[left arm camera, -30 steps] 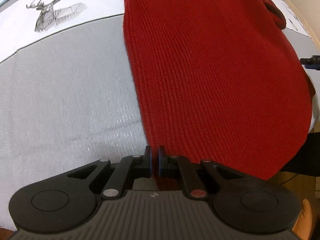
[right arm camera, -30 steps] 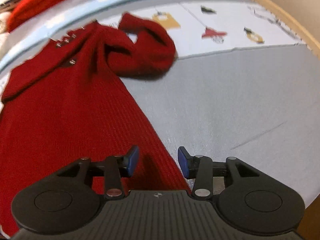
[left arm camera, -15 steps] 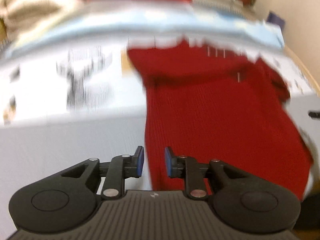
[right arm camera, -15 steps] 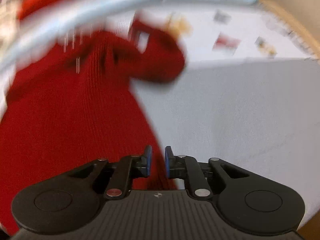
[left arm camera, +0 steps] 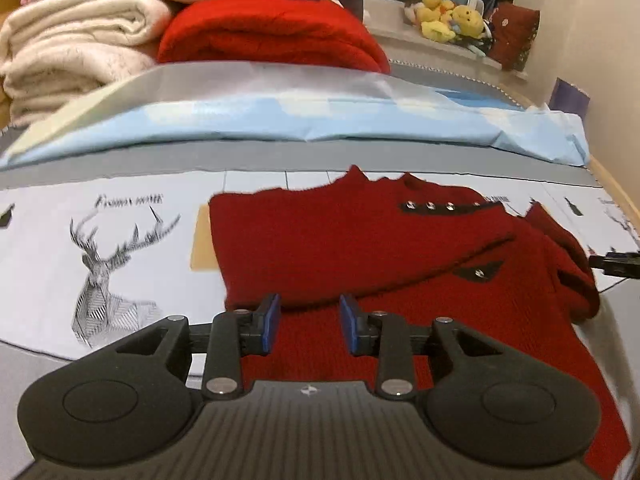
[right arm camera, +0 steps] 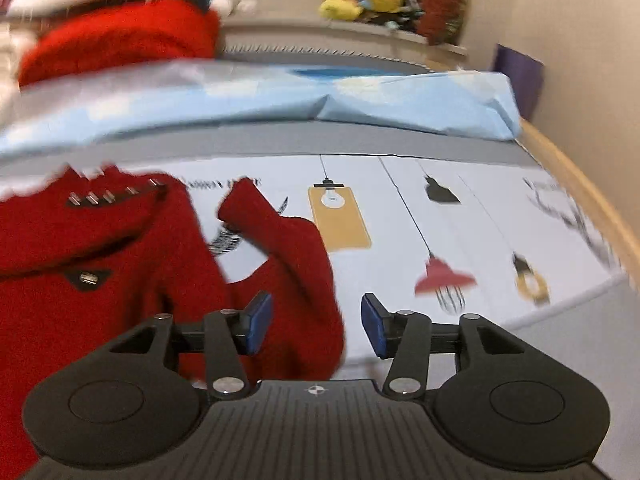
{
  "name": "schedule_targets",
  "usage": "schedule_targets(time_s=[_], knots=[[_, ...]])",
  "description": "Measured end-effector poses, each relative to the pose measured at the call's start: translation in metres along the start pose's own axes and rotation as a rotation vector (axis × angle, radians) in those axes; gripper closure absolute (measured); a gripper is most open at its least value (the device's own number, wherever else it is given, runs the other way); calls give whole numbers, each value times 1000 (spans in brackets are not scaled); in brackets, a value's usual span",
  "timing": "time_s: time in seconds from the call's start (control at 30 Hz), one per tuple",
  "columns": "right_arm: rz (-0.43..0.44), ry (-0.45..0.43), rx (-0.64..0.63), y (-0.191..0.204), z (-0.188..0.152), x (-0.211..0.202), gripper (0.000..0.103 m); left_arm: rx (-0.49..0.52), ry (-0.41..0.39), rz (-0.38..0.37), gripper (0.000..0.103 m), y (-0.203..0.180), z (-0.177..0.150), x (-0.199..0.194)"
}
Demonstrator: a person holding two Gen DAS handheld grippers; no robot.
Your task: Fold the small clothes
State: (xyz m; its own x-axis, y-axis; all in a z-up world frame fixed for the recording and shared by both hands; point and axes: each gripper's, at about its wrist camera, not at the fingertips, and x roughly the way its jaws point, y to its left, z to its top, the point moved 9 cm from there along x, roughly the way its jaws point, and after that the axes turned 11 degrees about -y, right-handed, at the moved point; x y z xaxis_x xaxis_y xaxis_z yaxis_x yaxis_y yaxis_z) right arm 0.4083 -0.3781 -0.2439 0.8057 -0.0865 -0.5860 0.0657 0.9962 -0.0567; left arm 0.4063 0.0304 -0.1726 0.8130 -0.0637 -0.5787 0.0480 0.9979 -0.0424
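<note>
Sweater lies on bedsheet.

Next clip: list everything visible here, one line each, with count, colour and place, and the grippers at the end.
sweater: 1, dark red, flat on the printed sheet, one sleeve folded across
printed sheet: 1, white and grey, deer print, under the sweater
blue bedding: 1, light blue, behind the sheet
red blanket: 1, bright red, far back
cream blanket: 1, cream, back left
plush toys: several, yellow, back ledge
left gripper: 1, black, open, above the sweater
right gripper: 1, black, open, by the other sleeve

bed with printed grey sheet; red sweater flat on it; blue pillow behind
</note>
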Motion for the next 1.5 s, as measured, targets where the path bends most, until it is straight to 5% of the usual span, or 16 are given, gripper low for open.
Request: schedule_targets(time_s=[0.13,0.17,0.23,0.3,0.37,0.47,0.5,0.63,0.77,0.83,0.87,0.97,1.03,1.17,1.3,1.5], knots=[[12,94,-102,8,2,63,57,-44,47,-1,67,4,1,11],[26,116,-123,11,3,73,85,-52,53,0,67,5,1,13],[48,130,-154,9,14,91,90,-50,63,15,67,7,2,17],[-16,-3,-63,-17,48,87,91,-50,69,25,67,7,1,20],[-139,-184,218,-75,83,71,91,-52,76,23,67,6,0,23],[-394,-416,537,-162,75,37,90,-31,86,12,67,0,-3,27],[-438,-392,600,-181,55,41,90,-22,89,10,67,-2,-5,28],[-472,-24,759,-210,-61,88,90,3,105,14,67,-3,-10,33],[-455,-128,737,-214,-63,81,92,-1,107,17,67,0,-12,33],[-555,-310,807,-229,-50,46,92,-13,102,15,67,1,-10,32],[-590,-320,810,-234,-52,41,92,-18,101,12,67,2,-9,32],[-562,-71,859,-234,-85,69,89,-31,100,7,67,3,-8,30],[-627,-80,799,-233,-79,57,73,-37,102,9,67,5,-8,29],[-680,-126,692,-211,-56,29,72,-71,92,17,67,15,-3,25],[-495,-159,641,-137,-27,14,71,-140,76,26,67,30,4,20],[65,-70,556,48,8,20,72,-240,57,71,67,60,11,10]])
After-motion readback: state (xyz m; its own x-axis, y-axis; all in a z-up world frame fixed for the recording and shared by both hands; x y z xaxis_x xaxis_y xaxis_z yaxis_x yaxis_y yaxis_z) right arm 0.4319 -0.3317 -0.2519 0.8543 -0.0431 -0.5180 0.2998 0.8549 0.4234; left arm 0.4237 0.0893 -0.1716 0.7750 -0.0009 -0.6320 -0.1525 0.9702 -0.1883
